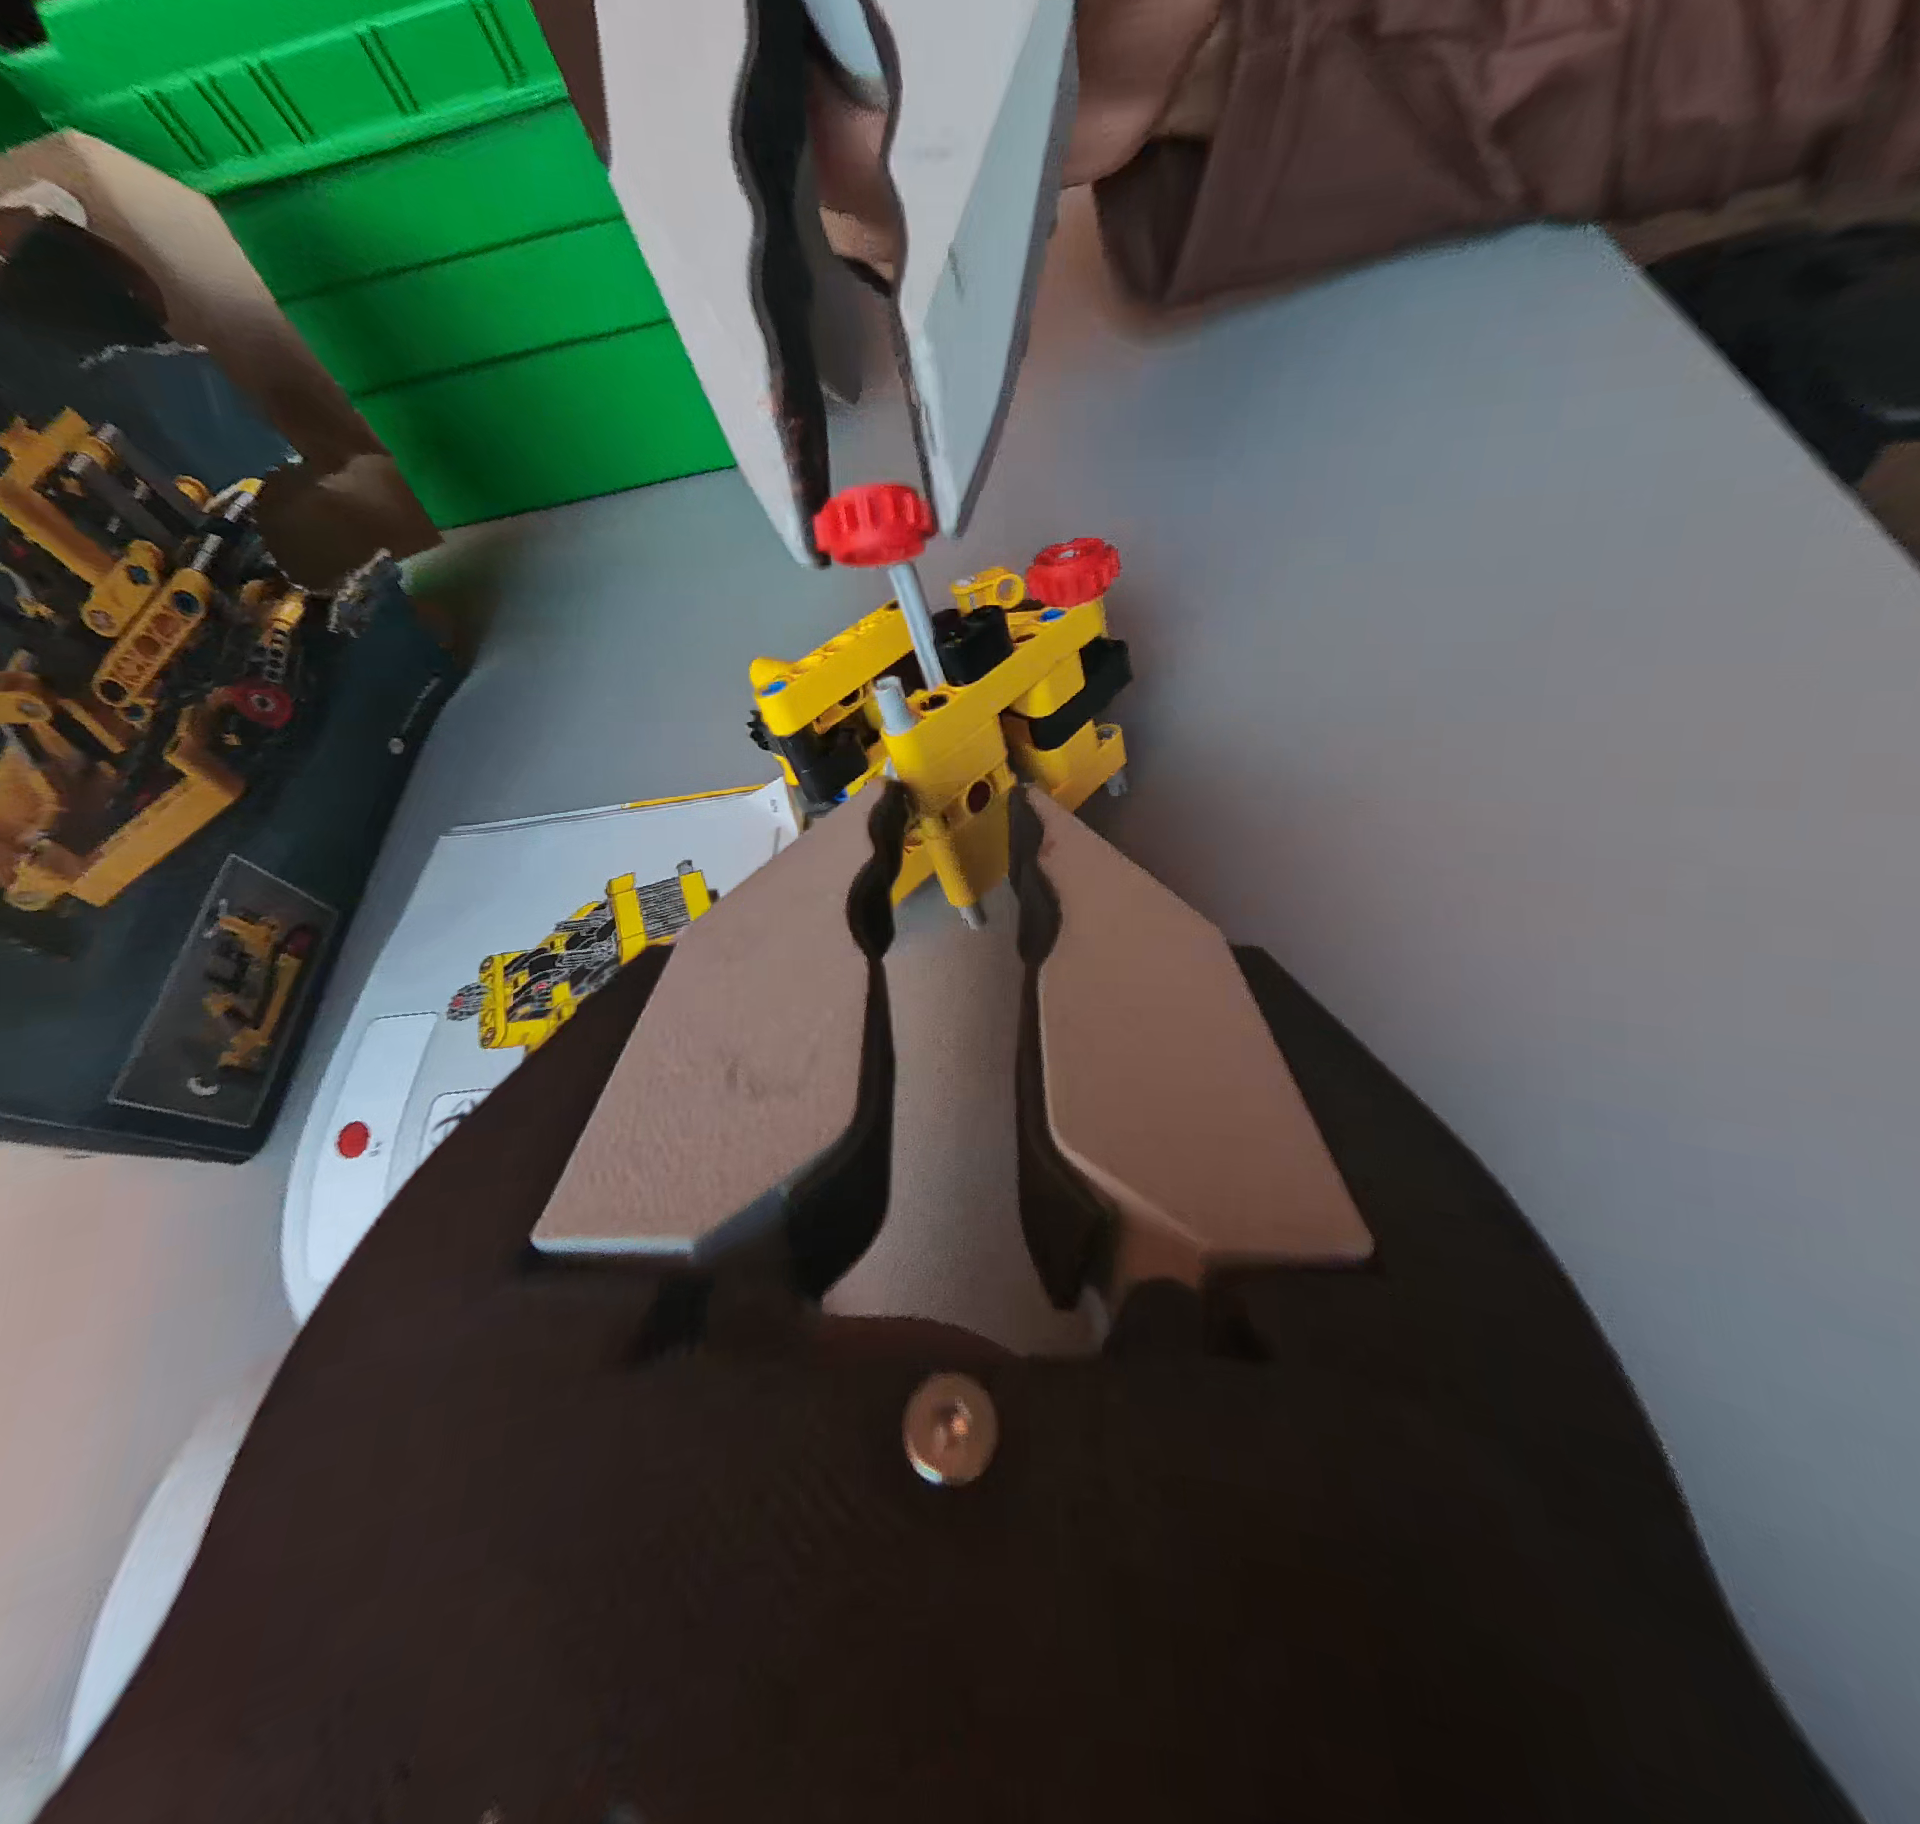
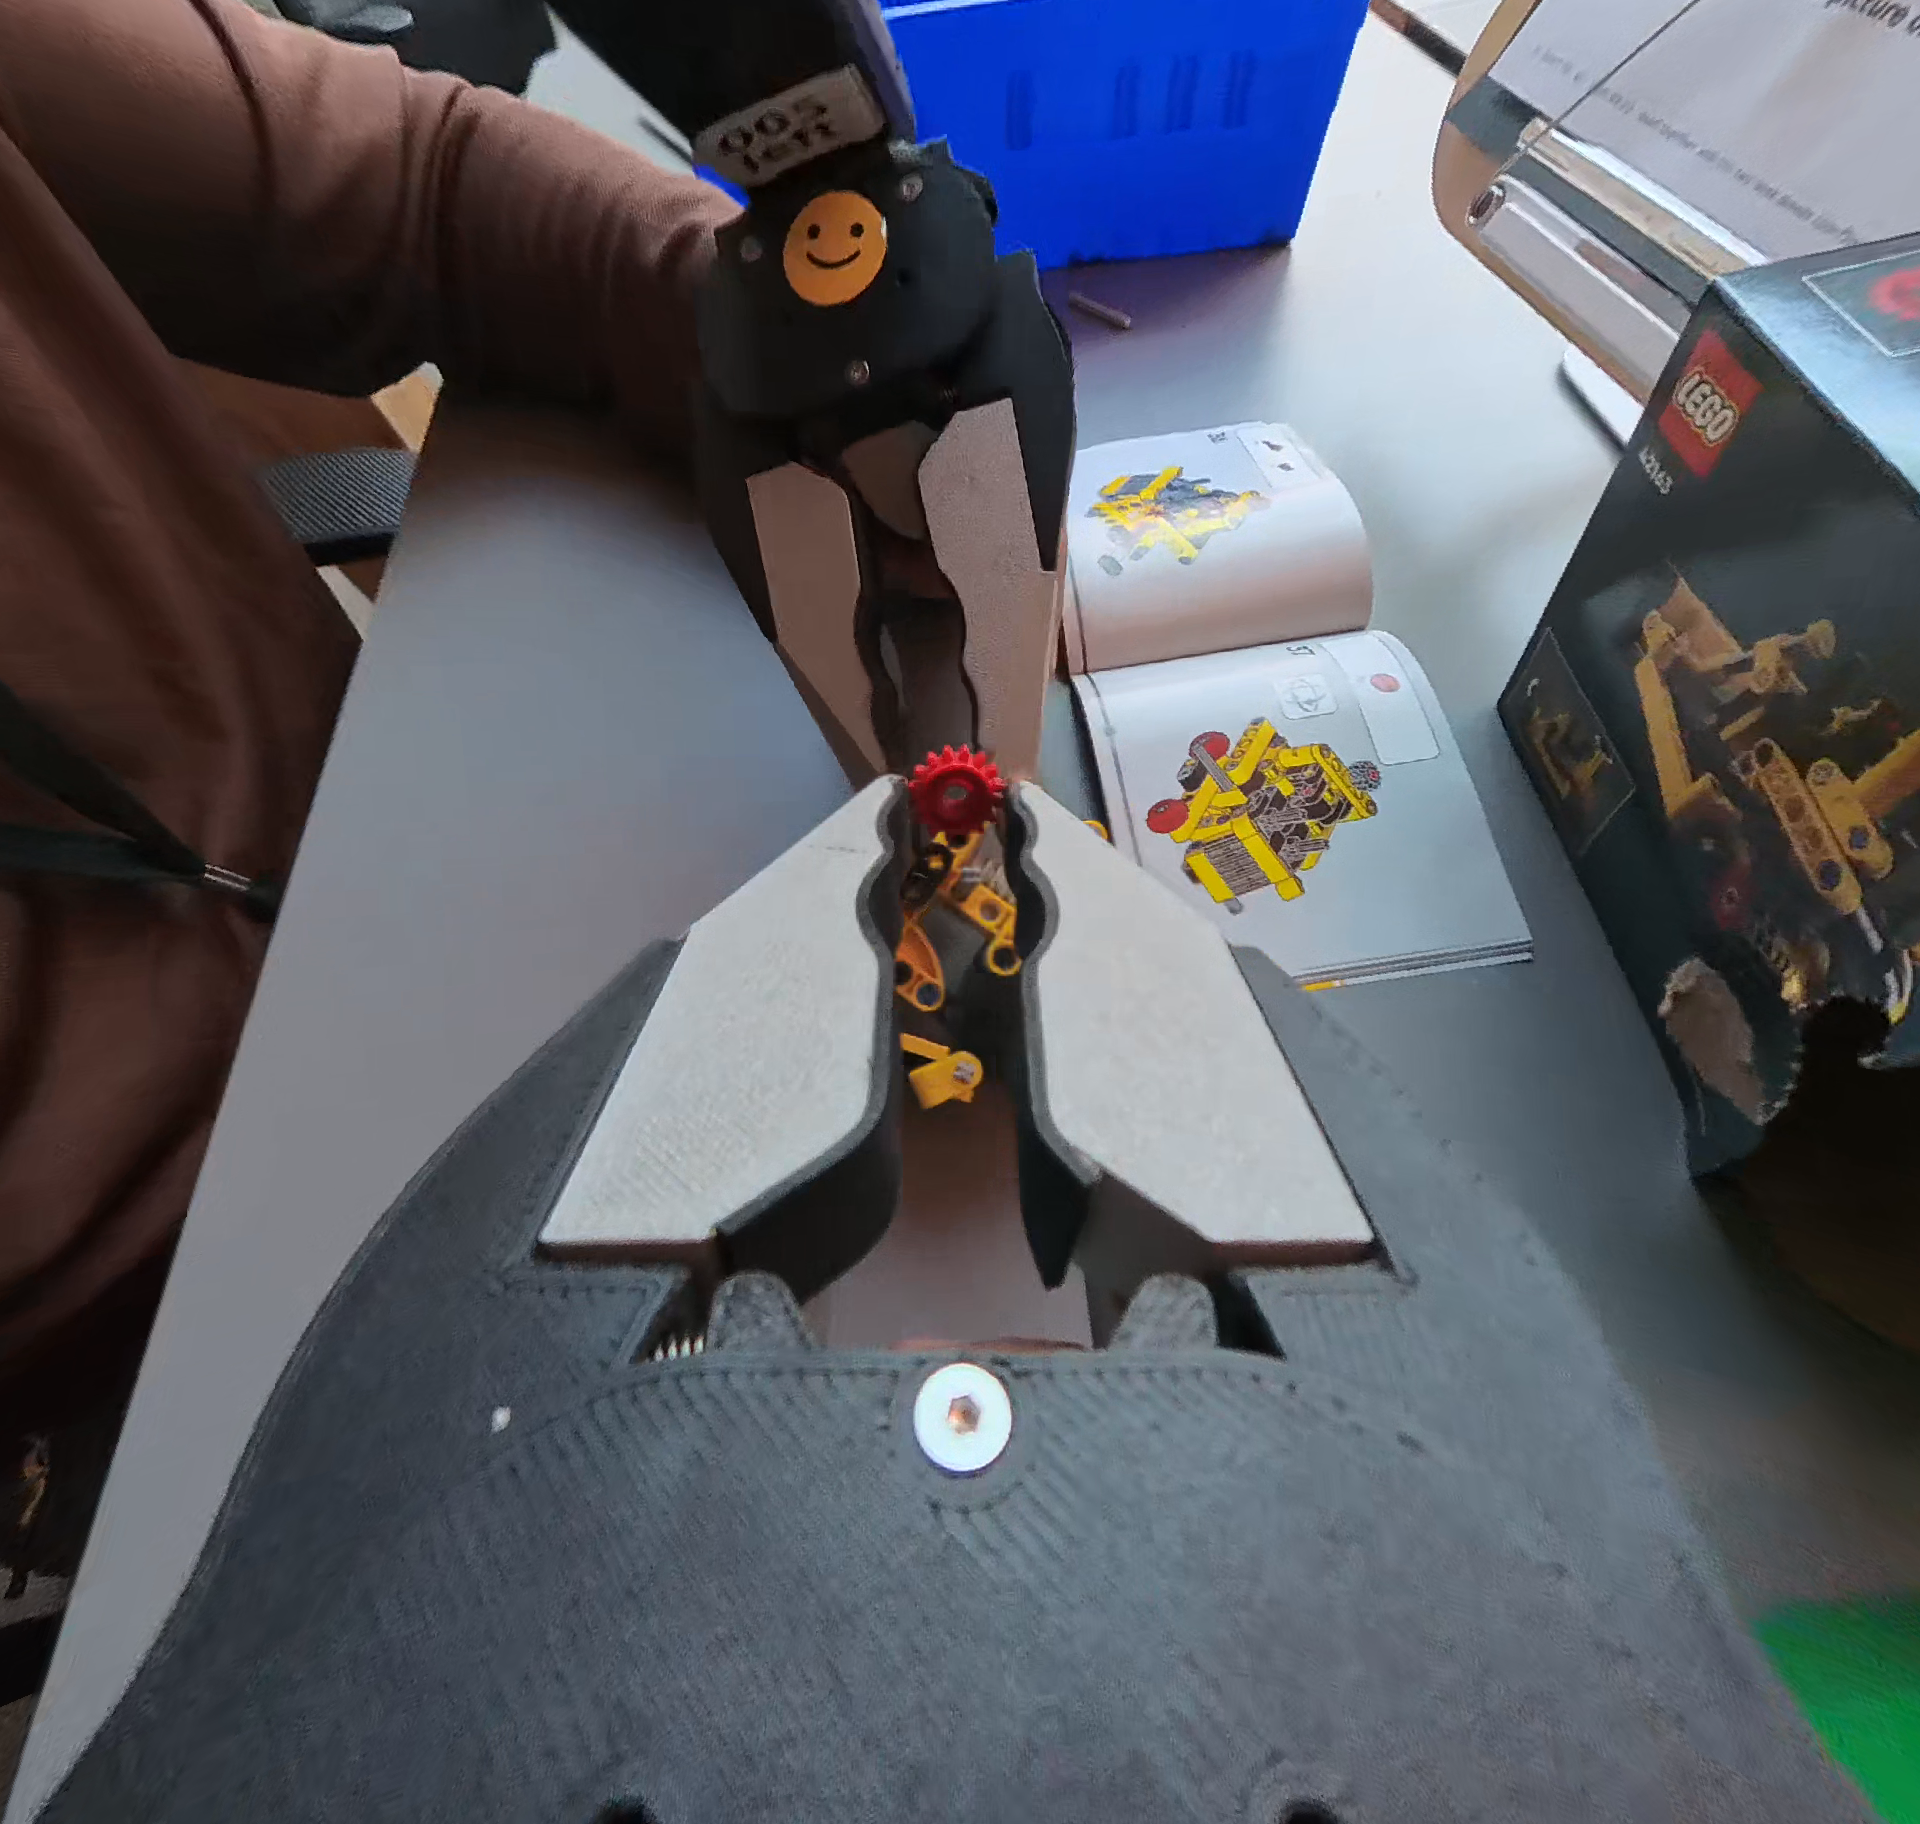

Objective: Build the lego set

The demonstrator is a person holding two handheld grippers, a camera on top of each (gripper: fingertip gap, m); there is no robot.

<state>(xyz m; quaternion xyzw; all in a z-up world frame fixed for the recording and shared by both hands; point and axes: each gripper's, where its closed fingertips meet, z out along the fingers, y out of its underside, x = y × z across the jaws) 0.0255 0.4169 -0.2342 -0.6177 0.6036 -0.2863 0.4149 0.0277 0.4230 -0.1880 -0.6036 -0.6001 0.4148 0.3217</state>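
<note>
A small yellow and black lego model point(image 1: 951, 725) is held above the grey table point(image 1: 1455, 839). My left gripper point(image 1: 956, 824) is shut on the model's lower yellow part. My right gripper point(image 1: 875, 519) comes down from above and is shut on a red gear point(image 1: 871, 527). The gear sits on the top end of a grey axle point(image 1: 920, 621) that runs into the model. A second red gear point(image 1: 1072, 571) is on the model's far side. In the right wrist view my right gripper point(image 2: 956, 800) pinches the red gear point(image 2: 954, 787), with the model point(image 2: 956, 927) below and my left gripper point(image 2: 940, 725) beyond.
An open instruction booklet point(image 2: 1299, 818) lies beside the torn set box point(image 2: 1766, 787), both also in the left wrist view point(image 1: 582, 891) point(image 1: 156, 735). A green bin point(image 1: 416, 216), a blue bin point(image 2: 1122, 91) and a paper stand point(image 2: 1662, 112) stand farther off. A brown sleeve point(image 2: 260, 268) is at the table's edge. Across from one pair of fingers to the other is roughly 5 centimeters.
</note>
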